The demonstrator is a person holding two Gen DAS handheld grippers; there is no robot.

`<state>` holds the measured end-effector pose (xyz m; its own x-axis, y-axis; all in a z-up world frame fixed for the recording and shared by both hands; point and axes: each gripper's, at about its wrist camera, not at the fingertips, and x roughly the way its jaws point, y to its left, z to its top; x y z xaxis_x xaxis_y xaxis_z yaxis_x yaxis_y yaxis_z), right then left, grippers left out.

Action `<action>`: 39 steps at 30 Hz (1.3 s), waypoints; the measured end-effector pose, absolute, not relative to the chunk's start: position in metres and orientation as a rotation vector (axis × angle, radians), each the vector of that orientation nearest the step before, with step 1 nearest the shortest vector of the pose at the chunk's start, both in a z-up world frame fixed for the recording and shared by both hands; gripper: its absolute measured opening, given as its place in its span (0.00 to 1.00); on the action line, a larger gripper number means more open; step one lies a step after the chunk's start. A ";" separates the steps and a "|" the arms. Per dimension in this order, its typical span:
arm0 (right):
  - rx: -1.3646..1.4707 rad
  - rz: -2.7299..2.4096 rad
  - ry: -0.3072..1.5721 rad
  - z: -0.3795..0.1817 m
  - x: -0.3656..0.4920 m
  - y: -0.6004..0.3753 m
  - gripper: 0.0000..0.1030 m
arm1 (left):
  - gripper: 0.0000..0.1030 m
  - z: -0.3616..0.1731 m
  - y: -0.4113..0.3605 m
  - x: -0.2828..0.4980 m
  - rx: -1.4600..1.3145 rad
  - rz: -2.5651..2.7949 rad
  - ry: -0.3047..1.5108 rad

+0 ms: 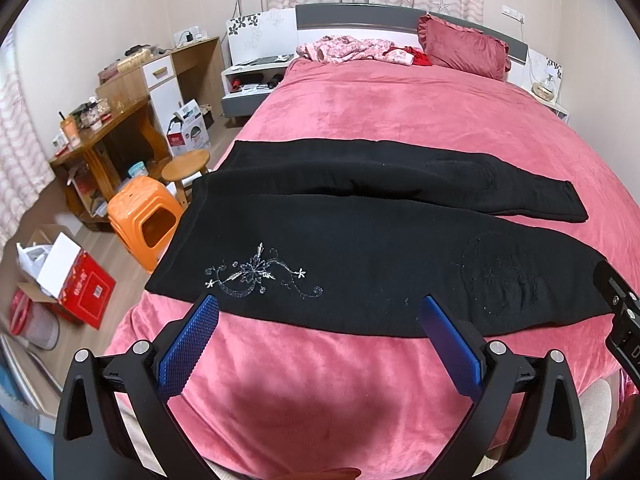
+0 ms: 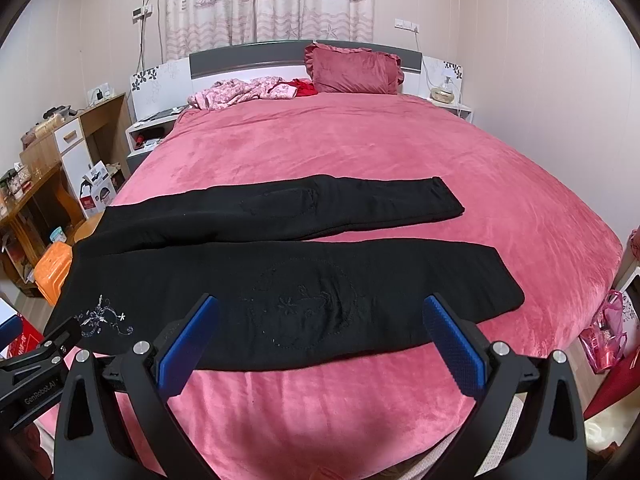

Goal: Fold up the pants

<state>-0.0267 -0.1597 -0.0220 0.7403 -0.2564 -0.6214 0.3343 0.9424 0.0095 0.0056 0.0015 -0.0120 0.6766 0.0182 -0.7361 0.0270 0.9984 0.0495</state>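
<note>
Your left claw (image 1: 318,314) and right claw (image 2: 320,314) both gape wide, empty, above the near leg of the black pants (image 2: 280,292) spread flat across the pink bed (image 2: 360,152). Pinch that leg's near hem edge cleanly, then lift both ends evenly.

Soft, even indoor light fills both views, with only a faint shadow on the bed (image 1: 360,120) at its near edge. Strong fisheye bending curves the walls, corners go black, and the left edge blurs slightly.
</note>
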 end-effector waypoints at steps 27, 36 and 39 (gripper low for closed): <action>0.119 -0.327 0.679 -0.025 -0.025 -0.159 0.98 | 0.97 -0.016 -0.001 0.005 0.066 -0.005 0.836; 0.120 -0.334 0.687 -0.028 -0.023 -0.164 0.98 | 0.97 -0.023 0.002 0.009 0.060 -0.001 0.858; 0.132 -0.331 0.686 -0.030 -0.023 -0.167 0.98 | 0.97 -0.024 0.005 0.010 0.038 -0.012 0.858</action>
